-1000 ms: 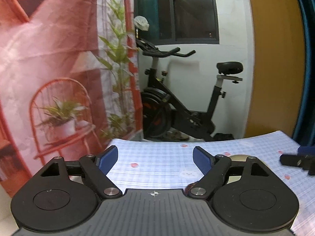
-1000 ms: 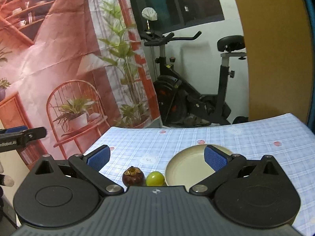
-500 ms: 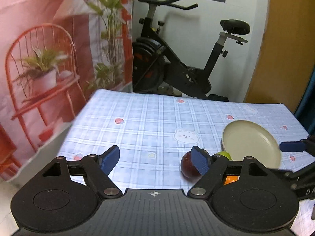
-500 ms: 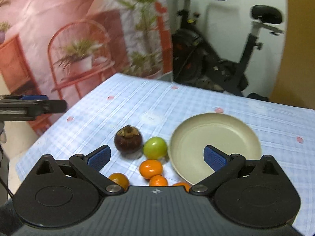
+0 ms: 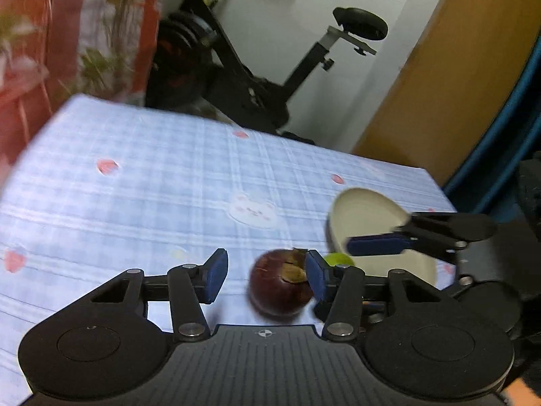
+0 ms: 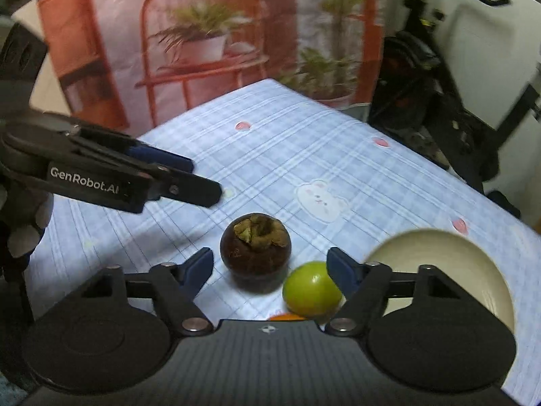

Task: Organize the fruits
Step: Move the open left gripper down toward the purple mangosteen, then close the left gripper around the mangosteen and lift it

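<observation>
The left gripper is hanging low over the worktop, which is wearing a pale blue checked cloth. Its fingers have just been closing, and a dark purple mangosteen is sitting between them: the right-hand pad is lying at the fruit's edge, whether touching cannot be told through the blur, while the left-hand pad is standing apart from it, so the fingers are open and not gripping.

The right gripper is pointing down at the same patch of worktop. Its fingers have also just been closing and are still parted, with nothing pinched. In the right wrist view the mangosteen is resting upright on the cloth, its dry brown cap facing up, and a green fruit is lying just beside it, close to the right-hand finger. A sliver of an orange fruit is peeking out beneath the green one. A cream plate is sitting on the worktop to the right, near the green fruit. An exercise bike is standing behind the worktop.
</observation>
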`<state>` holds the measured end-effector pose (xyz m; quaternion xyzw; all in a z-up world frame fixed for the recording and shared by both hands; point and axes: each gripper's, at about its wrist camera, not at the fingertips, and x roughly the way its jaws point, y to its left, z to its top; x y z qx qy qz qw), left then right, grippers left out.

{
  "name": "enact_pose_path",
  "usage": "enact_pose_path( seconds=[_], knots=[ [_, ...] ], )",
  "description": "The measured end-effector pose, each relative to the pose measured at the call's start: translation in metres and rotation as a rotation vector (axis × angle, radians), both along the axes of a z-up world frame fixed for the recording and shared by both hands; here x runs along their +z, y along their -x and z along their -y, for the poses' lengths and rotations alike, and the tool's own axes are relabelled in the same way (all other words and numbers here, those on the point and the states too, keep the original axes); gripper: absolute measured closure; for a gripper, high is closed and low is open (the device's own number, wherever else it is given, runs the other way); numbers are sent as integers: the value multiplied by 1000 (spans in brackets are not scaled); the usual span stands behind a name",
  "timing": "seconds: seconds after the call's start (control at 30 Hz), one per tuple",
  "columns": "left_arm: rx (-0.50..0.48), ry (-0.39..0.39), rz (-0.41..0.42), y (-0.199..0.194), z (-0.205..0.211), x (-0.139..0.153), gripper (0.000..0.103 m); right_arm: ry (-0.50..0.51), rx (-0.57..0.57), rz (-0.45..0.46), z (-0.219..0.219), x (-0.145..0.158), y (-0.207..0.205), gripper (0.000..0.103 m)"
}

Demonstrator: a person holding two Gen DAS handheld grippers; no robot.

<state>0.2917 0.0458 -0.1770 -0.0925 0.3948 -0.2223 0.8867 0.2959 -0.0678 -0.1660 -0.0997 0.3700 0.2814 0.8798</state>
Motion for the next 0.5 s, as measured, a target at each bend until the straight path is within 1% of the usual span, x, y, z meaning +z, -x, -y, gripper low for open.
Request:
enact_pose_path(
  seconds=[0.1, 0.13, 0.17, 0.23, 0.37, 0.43, 0.5],
  knots=[
    [-19, 31, -28, -5, -1, -8, 47, 21, 39, -4, -9, -8, -11, 30],
    [-29, 31, -32, -7, 1, -11, 44, 32, 45, -5, -12, -11, -15, 32],
    [-38, 31, -37, -7, 2, -12, 39, 37, 51, -11, -14, -15, -18, 34],
    [-55, 29, -46, -12, 9, -14, 34, 34, 51, -30, -15, -20, -25, 36],
    [-61, 33, -78, -19, 13, -25, 34, 16, 55, -55, -17, -28, -31, 36],
    [-52, 53, -101, -21, 12, -29, 34, 17, 61, -62, -20, -31, -31, 39],
    [-43, 70, -120, -24, 11, -33, 34, 16, 61, -59, -20, -33, -31, 39]
  ],
)
